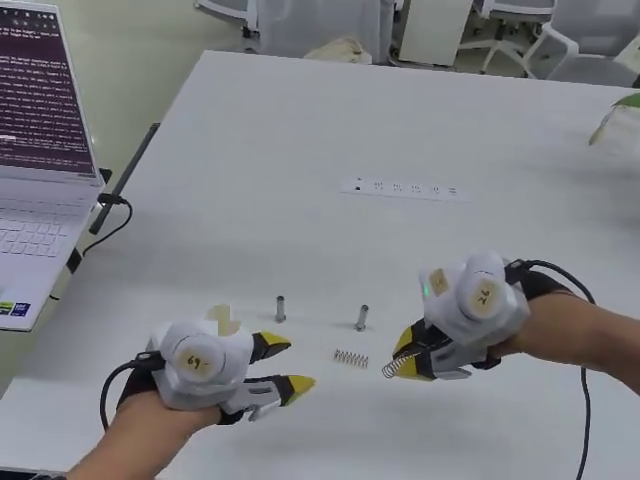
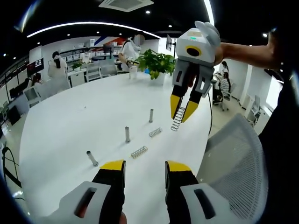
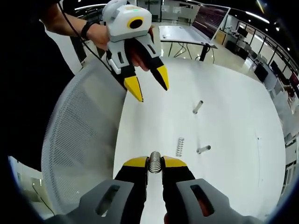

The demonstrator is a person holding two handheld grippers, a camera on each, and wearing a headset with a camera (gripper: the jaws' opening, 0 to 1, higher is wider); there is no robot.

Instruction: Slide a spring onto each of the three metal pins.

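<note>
The right hand-held gripper (image 3: pixel 155 164) pinches a spring (image 3: pixel 155 157) near the pins (image 1: pixel 361 318); the left hand-held gripper (image 2: pixel 142 164) is spread. Spring likely light, bendy; grip lightly at one end.

Left gripper (image 1: pixel 293 364) sits low at the near left, with the left forearm (image 1: pixel 140 445) coming up from the near edge. Its yellow-tipped fingers (image 2: pixel 112 166) are spread wide with nothing between them, pointing right. Right gripper (image 1: pixel 407 360) reaches in from the right on a bare right forearm (image 1: pixel 585 335), tilted down and left, pinched tight on a spring (image 2: pixel 177 122). The tips face each other, not touching.
</note>
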